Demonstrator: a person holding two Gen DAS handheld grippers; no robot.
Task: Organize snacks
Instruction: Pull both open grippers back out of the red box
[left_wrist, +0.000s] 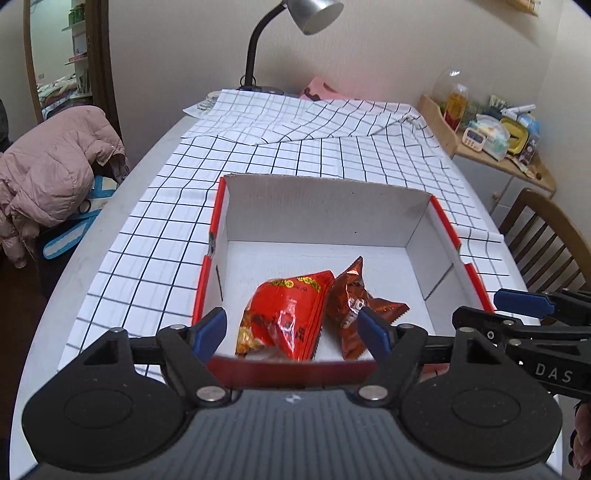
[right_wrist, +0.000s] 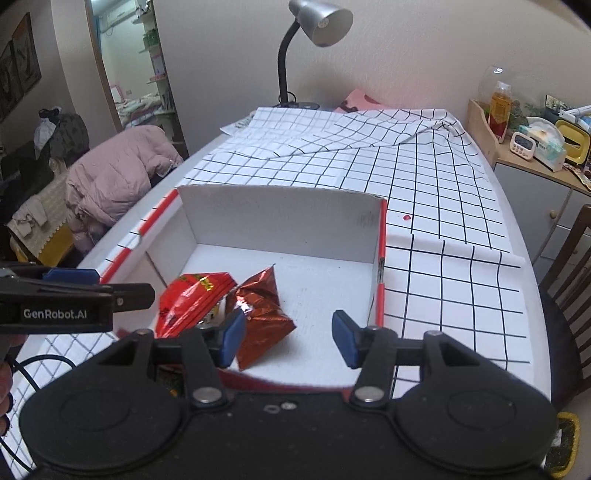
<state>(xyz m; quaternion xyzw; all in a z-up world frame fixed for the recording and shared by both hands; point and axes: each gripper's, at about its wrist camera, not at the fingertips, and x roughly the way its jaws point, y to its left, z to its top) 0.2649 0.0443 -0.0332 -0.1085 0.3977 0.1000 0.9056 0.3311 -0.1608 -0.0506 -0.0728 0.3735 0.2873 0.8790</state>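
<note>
Left wrist view shows the left gripper (left_wrist: 291, 326) with jaws apart, empty, above the red snack packet (left_wrist: 286, 317) and brown snack packet (left_wrist: 354, 306) lying touching inside the white box (left_wrist: 325, 206) on the desk (left_wrist: 110, 229). Right gripper (right_wrist: 288, 339) jaws likewise stand apart, holding nothing.

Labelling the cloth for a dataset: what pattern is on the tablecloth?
White with a thin black grid, the tablecloth shows best in the right wrist view.

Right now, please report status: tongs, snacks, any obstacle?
Left tongs open, right tongs open, both empty. Red packet and brown packet lie in box, touching. Nothing blocking.
</note>
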